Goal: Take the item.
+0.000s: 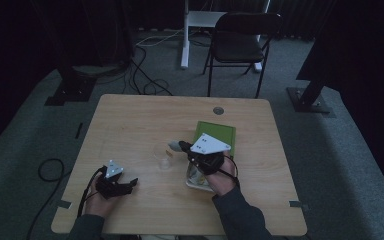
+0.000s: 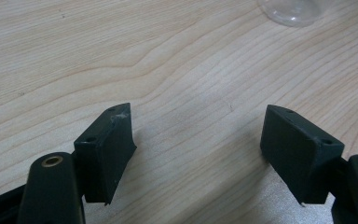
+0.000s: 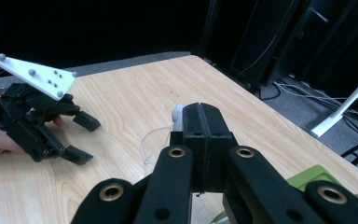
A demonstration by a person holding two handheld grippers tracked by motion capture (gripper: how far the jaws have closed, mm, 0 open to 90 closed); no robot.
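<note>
High view: I carry a pale piece point(image 1: 173, 146) to the cup point(image 1: 164, 156) mid-table.

My right gripper point(image 3: 200, 110) has its jaws pressed together, pinching the pale piece at their tips. It looks like a small spoon, though I can't tell for sure. It hangs just above and beside the cup's rim, so I judge this to be the delivery step. Next I need to bring the tips over the cup's mouth and tilt or let go without knocking the light cup. My left gripper point(image 2: 198, 126) rests low on the table point(image 1: 145, 115) with its jaws spread and nothing between them, near the cup and free to steady it. A dish point(image 1: 196, 180) lies under my right wrist and a green tray point(image 1: 220, 131) sits behind it. Neither blocks the way. A chair point(image 1: 242, 40) stands beyond the table.
</note>
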